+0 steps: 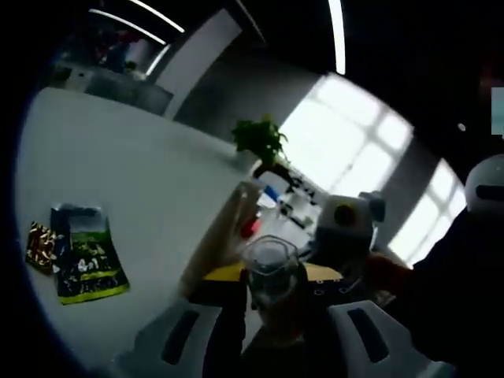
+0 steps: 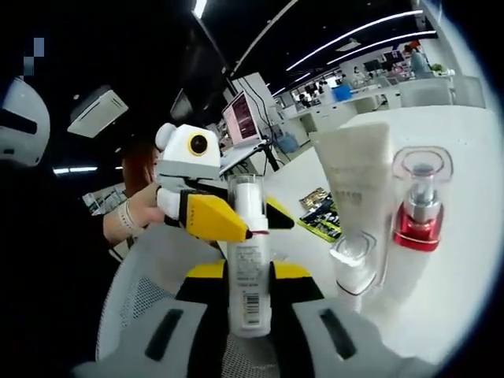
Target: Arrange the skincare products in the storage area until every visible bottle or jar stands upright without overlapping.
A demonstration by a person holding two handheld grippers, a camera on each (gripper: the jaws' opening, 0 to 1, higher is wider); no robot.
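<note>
Skincare products are split between the two views. In the right gripper view, a slim white cylindrical bottle with a clear cap and a barcode label (image 2: 249, 260) stands upright between the right gripper's (image 2: 250, 303) yellow-and-black jaws, which are closed against its sides. The left gripper (image 2: 206, 206), white with yellow jaws, reaches in from the left and touches that bottle's upper part. Just to the right, on the white table (image 2: 465, 260), stand a tall white squeeze tube on its clear cap (image 2: 358, 193) and a clear-capped pump bottle with a red collar (image 2: 421, 209), close together. In the left gripper view, the left gripper (image 1: 272, 311) seems closed on a clear-capped bottle (image 1: 270, 272), though the dim picture leaves this unsure. Green and gold foil packets (image 1: 75, 252) lie apart on the table.
</note>
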